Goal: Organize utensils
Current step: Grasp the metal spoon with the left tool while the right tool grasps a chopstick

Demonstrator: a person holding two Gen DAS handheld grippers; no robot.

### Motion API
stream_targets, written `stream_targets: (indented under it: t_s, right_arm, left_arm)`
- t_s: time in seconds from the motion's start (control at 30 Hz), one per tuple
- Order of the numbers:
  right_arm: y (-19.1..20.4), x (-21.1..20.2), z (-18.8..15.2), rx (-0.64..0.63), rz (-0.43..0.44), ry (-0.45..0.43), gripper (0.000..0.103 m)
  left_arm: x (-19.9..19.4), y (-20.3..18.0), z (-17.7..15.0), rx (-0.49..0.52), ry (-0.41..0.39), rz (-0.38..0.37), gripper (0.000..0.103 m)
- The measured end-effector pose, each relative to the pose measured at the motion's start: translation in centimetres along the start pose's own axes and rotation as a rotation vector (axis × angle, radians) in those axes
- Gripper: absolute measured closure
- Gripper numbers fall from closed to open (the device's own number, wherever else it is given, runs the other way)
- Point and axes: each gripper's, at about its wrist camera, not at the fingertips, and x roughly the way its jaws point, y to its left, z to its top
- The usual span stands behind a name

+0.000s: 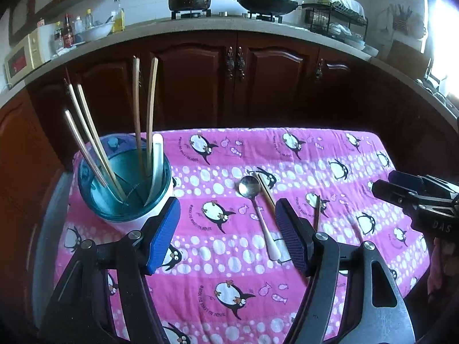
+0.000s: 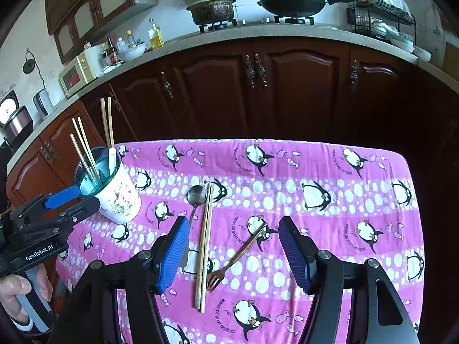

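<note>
Utensils are split between a holder and the surface (image 2: 330,154), which is spread with a pink penguin-print cloth (image 2: 287,195). Largest of the task's things, the utensil holder (image 2: 119,197), a white printed cup with a teal rim, stands near the surface's left edge and holds several upright chopsticks (image 1: 143,109) and a white handle (image 1: 156,169). A loose pair of chopsticks (image 2: 204,246) lies toward the middle, running from the near edge toward the far one. Just left of it, touching or nearly so, lies a metal spoon (image 1: 249,189) with a white handle, its bowl pointing to the far edge. A small copper-coloured fork (image 2: 238,255) lies slanted just right of the pair, tines toward the near edge. The left hand-held gripper (image 1: 228,235) is released, jaws wide apart above the spoon. The right hand-held gripper (image 2: 233,253) is likewise released, straddling the chopsticks and fork without touching them.
</note>
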Motion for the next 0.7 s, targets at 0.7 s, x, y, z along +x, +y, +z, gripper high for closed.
stream_targets:
  t_s: [0.7]
  right_arm:
    - [-4.0,7.6,-2.3,0.141,0.050,0.192,0.042]
  left_arm:
    - [7.1,-0.2,-1.8,-0.090,0.165,-0.104,0.036]
